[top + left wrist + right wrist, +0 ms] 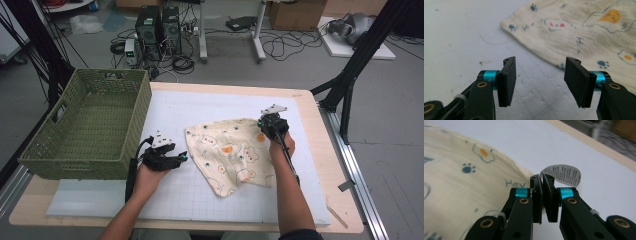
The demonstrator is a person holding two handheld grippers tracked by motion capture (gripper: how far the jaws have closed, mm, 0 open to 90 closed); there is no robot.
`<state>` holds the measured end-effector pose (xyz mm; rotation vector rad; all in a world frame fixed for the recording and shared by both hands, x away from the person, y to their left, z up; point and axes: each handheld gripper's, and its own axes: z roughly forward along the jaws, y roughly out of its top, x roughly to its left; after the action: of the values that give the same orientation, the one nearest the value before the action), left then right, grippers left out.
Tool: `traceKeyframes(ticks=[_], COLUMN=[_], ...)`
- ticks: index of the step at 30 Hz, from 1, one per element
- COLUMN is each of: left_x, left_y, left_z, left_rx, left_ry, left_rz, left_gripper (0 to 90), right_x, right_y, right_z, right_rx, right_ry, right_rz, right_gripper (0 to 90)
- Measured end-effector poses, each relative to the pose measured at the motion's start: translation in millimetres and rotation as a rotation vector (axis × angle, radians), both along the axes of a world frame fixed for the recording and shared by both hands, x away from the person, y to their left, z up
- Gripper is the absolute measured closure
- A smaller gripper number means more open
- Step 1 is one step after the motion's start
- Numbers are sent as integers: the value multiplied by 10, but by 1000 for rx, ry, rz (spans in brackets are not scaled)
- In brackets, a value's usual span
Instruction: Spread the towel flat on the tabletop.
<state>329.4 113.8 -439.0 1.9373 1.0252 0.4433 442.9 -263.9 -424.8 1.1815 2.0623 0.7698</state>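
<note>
**Cream cloth pinched at its far right corner**

White foam mat (165,200) covers the wooden table (320,150); cables litter the far floor. Right gripper (542,181) clamps the cloth (230,152), whose care label (564,173) curls up in the right gripper view. Left gripper (539,75) gapes near the cloth's left edge.

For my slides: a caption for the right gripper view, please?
Right gripper shut on the patterned cloth at its corner, beside the care label.

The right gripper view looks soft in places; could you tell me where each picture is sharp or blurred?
Right gripper view: the claw and care label are sharp, the top-right background smeared. Left gripper view: the claw is crisp, the cloth slightly soft. High view: even light, faint shadows, low detail.
</note>
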Motion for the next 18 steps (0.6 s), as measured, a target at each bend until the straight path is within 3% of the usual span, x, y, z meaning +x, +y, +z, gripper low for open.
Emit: traceKeyframes(ticks=[1,4,6,8,13,18], left_x=[-3,3,20,26,36,32], left_y=[-20,-58,-147,-180,-347,-513], left_z=[-5,-11,-14,-15,-43,-81], left_rx=[-1,-9,0,3,-5,0], left_ry=[9,22,33,35,40,49], left_rz=[-4,-14,-30,-37,-51,-75], left_gripper=[433,433,433,434,442,441], right_x=[22,8,-44,-127,-310,-602], right_y=[-29,-86,-114,-147,-233,-375], right_z=[-4,1,38,82,154,263], right_rx=[-3,29,52,71,64,110], right_ry=[6,0,-8,-25,-28,-27], right_rz=[-39,-66,-50,-27,34,95], right_gripper=[850,730,657,651,647,591])
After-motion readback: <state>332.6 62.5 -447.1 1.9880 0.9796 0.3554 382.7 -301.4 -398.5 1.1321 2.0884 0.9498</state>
